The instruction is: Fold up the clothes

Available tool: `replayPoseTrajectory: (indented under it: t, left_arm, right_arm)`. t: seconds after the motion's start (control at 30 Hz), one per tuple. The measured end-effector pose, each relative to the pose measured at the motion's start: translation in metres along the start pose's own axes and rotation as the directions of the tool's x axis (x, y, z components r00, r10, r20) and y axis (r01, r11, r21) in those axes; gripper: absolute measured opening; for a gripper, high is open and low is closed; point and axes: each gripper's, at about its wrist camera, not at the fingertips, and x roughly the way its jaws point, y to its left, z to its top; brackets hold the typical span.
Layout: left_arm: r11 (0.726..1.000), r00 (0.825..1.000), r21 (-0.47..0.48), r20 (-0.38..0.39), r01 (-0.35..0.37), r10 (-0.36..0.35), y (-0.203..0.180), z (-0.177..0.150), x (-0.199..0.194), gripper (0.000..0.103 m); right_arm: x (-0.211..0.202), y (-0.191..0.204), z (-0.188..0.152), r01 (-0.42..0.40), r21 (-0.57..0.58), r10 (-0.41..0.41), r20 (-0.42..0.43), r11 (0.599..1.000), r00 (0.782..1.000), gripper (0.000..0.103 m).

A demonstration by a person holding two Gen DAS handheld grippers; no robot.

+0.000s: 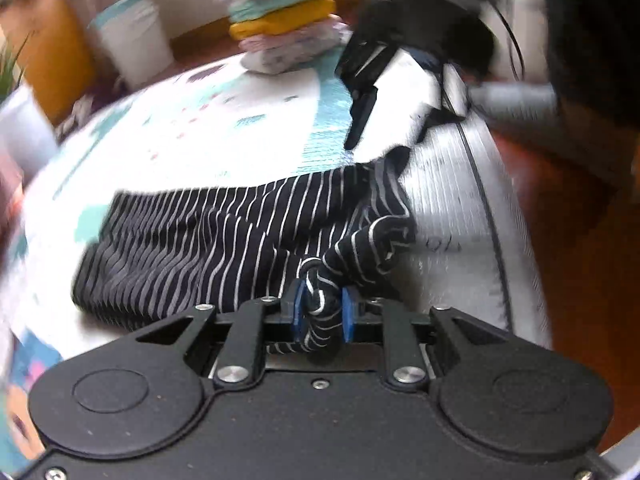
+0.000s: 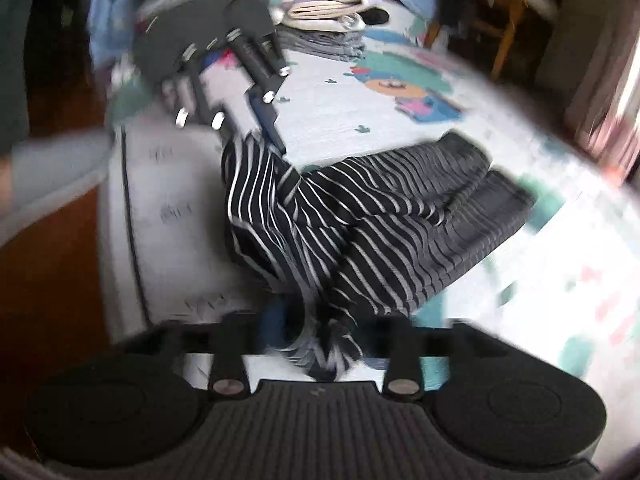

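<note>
A black garment with thin white stripes (image 1: 208, 236) lies crumpled on a printed play mat (image 1: 192, 128). My left gripper (image 1: 322, 312) is shut on a bunched corner of it, with the cloth pinched between the blue pads (image 1: 299, 310). The right wrist view shows the left gripper (image 2: 256, 132) lifting that corner of the striped garment (image 2: 400, 220) off the mat. My right gripper (image 2: 328, 330) is blurred; its jaws stand apart with a fold of the cloth loose between them. From the left wrist view the right gripper (image 1: 354, 136) hangs over the garment's far edge.
A stack of folded clothes (image 1: 284, 28) and a white bin (image 1: 132, 36) stand at the mat's far side. More folded clothes (image 2: 328, 12) lie at the other end. The mat's white edge (image 1: 452, 208) borders a wooden floor (image 1: 580, 260). A person's grey sleeve (image 2: 52, 168) is at the left.
</note>
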Motion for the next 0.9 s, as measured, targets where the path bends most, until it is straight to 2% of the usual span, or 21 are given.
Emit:
replayPoseTrajectory:
  t: [0.03, 0.17, 0.27, 0.37, 0.4, 0.43, 0.47, 0.53, 0.6, 0.7, 0.73, 0.77, 0.83, 0.9]
  left_arm:
    - [0.999, 1.0, -0.052, 0.007, 0.01, -0.009, 0.005, 0.0, -0.001, 0.018]
    - [0.979, 0.999, -0.205, 0.041, 0.019, -0.011, 0.021, 0.0, -0.007, 0.018]
    - [0.97, 0.998, -0.242, 0.06, 0.029, -0.015, 0.025, 0.001, -0.011, 0.018]
    - [0.972, 0.998, -0.233, 0.065, 0.034, -0.019, 0.023, 0.001, -0.014, 0.018]
    - [0.973, 0.998, -0.227, 0.063, 0.035, -0.021, 0.021, 0.001, -0.014, 0.018]
    - [0.979, 0.998, -0.202, 0.055, 0.034, -0.023, 0.017, 0.0, -0.013, 0.018]
    - [0.984, 0.999, -0.178, 0.046, 0.033, -0.025, 0.014, 0.0, -0.013, 0.018]
    - [0.995, 0.999, -0.094, 0.021, 0.031, -0.029, 0.002, 0.0, -0.01, 0.017]
    - [0.998, 0.998, -0.012, -0.007, 0.059, -0.059, -0.013, -0.002, -0.007, 0.015]
    - [0.988, 0.991, 0.089, -0.048, 0.128, -0.124, -0.037, -0.008, -0.008, 0.015]
    - [0.981, 0.987, 0.114, -0.061, 0.154, -0.148, -0.044, -0.01, -0.009, 0.015]
    - [0.975, 0.981, 0.114, -0.068, 0.189, -0.182, -0.051, -0.012, -0.012, 0.015]
    - [0.96, 0.965, 0.109, -0.082, 0.259, -0.251, -0.06, -0.016, -0.018, 0.015]
    - [0.951, 0.95, 0.029, -0.055, 0.308, -0.306, -0.053, -0.013, -0.028, 0.015]
  right_arm:
    - [0.001, 0.007, -0.002, 0.006, -0.036, -0.006, -0.004, 0.999, 1.0, 0.07]
    - [0.009, 0.029, -0.01, 0.021, -0.155, -0.026, -0.03, 0.988, 0.999, 0.07]
    - [0.02, 0.03, -0.01, 0.063, -0.176, -0.072, -0.046, 0.982, 0.996, 0.069]
    - [0.026, 0.024, -0.007, 0.11, -0.189, -0.117, -0.029, 0.976, 0.993, 0.067]
    - [0.029, 0.021, -0.006, 0.096, -0.191, -0.104, -0.031, 0.977, 0.994, 0.064]
    - [0.031, 0.019, -0.006, 0.083, -0.194, -0.091, -0.034, 0.978, 0.995, 0.053]
    - [0.033, 0.016, -0.006, 0.07, -0.196, -0.079, -0.037, 0.978, 0.996, 0.034]
    - [0.036, 0.014, -0.006, 0.047, -0.208, -0.057, -0.041, 0.977, 0.998, 0.028]
    - [0.033, 0.017, -0.006, 0.034, -0.243, -0.045, -0.039, 0.97, 0.998, 0.023]
    - [0.023, 0.018, -0.003, -0.067, -0.245, 0.052, -0.065, 0.967, 0.997, 0.022]
    - [0.016, 0.02, -0.001, -0.136, -0.235, 0.12, -0.08, 0.963, 0.99, 0.022]
    - [0.009, 0.022, 0.001, -0.202, -0.225, 0.185, -0.094, 0.953, 0.978, 0.022]
    - [-0.002, 0.028, 0.003, -0.282, -0.213, 0.259, -0.129, 0.935, 0.957, 0.022]
    - [-0.014, 0.027, 0.008, -0.368, -0.188, 0.344, -0.151, 0.91, 0.927, 0.022]
